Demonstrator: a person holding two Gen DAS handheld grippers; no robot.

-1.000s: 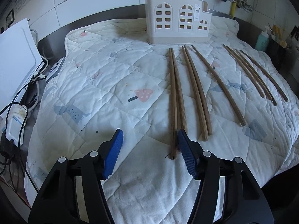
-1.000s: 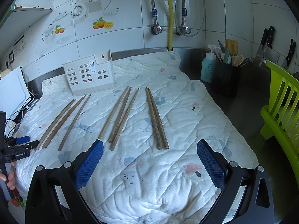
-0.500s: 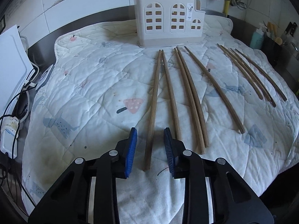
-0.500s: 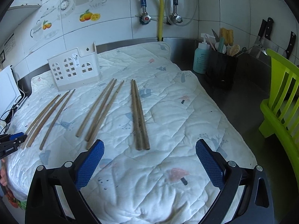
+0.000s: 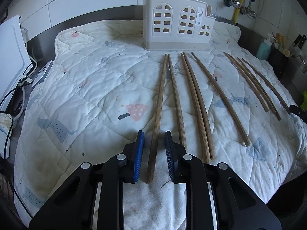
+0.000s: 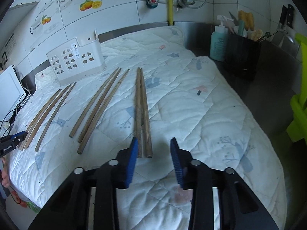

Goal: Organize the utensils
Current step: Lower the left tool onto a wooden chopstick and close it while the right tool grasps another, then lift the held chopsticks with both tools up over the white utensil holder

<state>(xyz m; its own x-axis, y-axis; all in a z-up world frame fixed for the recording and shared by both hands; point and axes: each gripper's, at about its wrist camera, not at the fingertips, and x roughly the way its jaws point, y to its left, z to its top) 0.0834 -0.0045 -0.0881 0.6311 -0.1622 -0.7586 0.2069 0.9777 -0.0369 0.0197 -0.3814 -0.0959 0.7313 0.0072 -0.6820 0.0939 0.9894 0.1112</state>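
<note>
Several long wooden chopsticks lie side by side on a quilted white cloth [image 5: 92, 88]. A white plastic utensil holder [image 5: 177, 29] with window cut-outs stands at the cloth's far edge; it also shows in the right wrist view [image 6: 74, 61]. My left gripper [image 5: 153, 136] is open a little, its blue pads on either side of the near end of the leftmost chopstick [image 5: 158, 115], not touching it. My right gripper [image 6: 154, 142] is open, its pads around the near ends of the rightmost pair of chopsticks [image 6: 142, 113]. The left gripper's tip shows in the right wrist view [image 6: 11, 141].
A white board [image 5: 9, 57] and cables [image 5: 11, 99] lie left of the cloth. A soap bottle [image 6: 218, 44] and a black utensil pot [image 6: 242, 55] stand on the steel counter at the right. Knives [image 6: 285, 17] hang on the wall. A green chair [image 6: 300, 88] is far right.
The left gripper narrowed from wide open and slid left, from straddling the leftmost pair to straddling the leftmost stick alone. The right gripper narrowed and moved forward to the rightmost pair.
</note>
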